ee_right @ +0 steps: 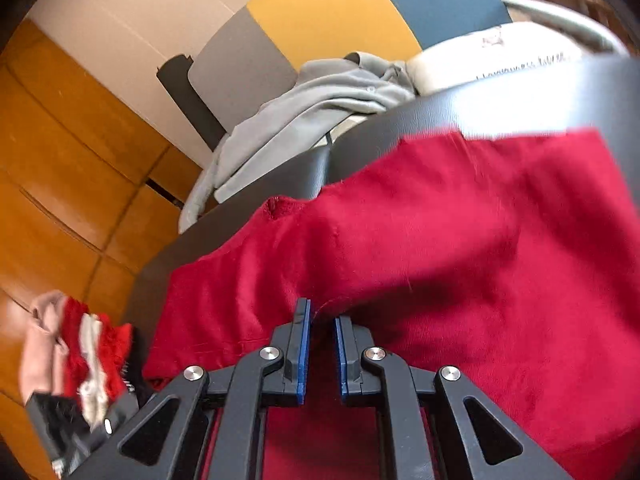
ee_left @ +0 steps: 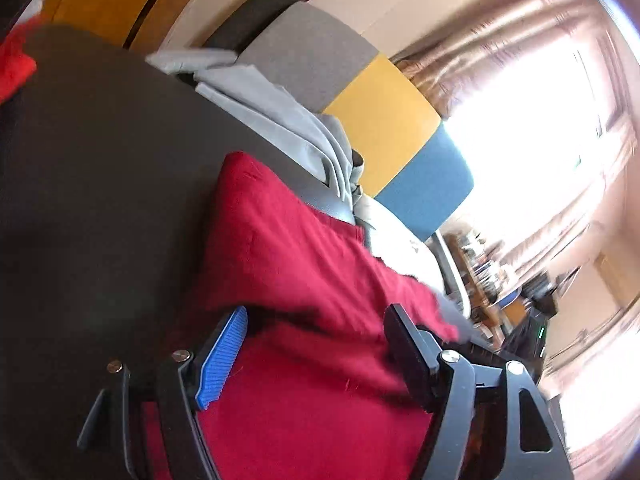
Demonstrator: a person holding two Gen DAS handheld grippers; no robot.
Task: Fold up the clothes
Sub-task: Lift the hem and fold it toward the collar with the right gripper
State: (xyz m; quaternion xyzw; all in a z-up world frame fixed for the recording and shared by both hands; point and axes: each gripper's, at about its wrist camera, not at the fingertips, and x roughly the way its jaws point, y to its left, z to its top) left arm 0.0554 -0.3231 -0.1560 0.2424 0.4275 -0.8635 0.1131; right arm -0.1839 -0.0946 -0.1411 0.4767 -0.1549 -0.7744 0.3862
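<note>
1. Far left in the right wrist view, a pink, red and white bundle of clothes (ee_right: 80, 344) sits off the table's edge, above the orange wood floor (ee_right: 60, 160).
2. Moving in: the red garment (ee_right: 460, 248) sprawls over the dark table (ee_right: 248, 216), a soft deep crimson, rumpled, with a small frayed hole near its upper left edge.
3. Right gripper (ee_right: 322, 316) — jaws drawn almost together, a raised ridge of the red cloth pinched between the blue pads!
4. Behind it, a grey garment (ee_right: 304, 120) lies crumpled at the table's far edge, spilling over.
5. Over to the left wrist view: the red garment (ee_left: 288, 248) runs up between the fingers, its far corner a rounded fold on the table (ee_left: 100, 180).
6. Left gripper (ee_left: 316, 344) — jaws wide apart, red cloth lying between them, pads not pressing it.
7. Far right, a grey, yellow and blue chair back (ee_left: 380, 120) against a bright window.
</note>
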